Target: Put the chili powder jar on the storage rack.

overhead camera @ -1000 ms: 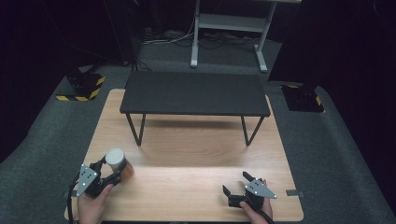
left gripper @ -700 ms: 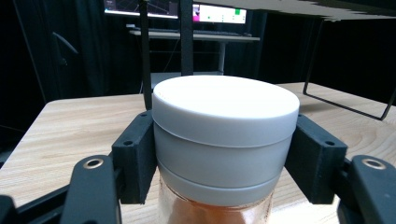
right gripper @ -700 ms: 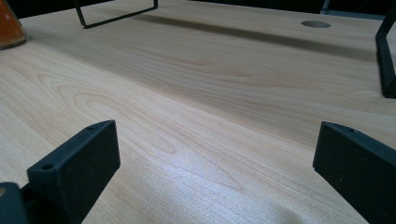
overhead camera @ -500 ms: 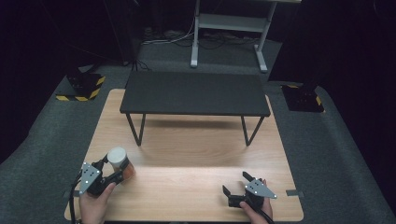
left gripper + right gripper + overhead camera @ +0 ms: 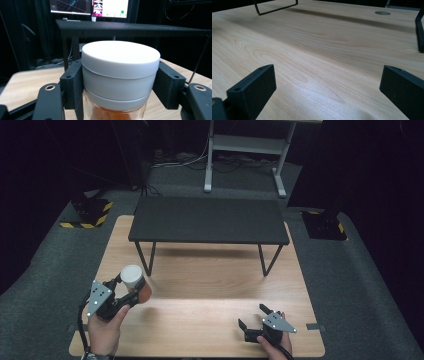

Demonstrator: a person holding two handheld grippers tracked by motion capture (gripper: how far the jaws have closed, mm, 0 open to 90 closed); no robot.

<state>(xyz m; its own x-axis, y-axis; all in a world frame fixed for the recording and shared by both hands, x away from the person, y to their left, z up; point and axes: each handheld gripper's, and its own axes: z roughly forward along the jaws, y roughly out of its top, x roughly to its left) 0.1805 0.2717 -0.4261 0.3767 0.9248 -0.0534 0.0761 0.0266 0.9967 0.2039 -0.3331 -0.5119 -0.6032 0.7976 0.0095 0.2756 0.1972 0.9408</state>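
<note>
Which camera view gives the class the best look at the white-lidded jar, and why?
The left gripper view: the jar is close up, its white lid and amber contents plain, clamped between the left claw. The high view shows the jar small and far off, held by that claw over the table. The right gripper view looks across bare wood.

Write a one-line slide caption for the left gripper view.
Left gripper clamps a white-lidded jar of orange-brown contents, with the black shelf on the wooden table behind.
</note>
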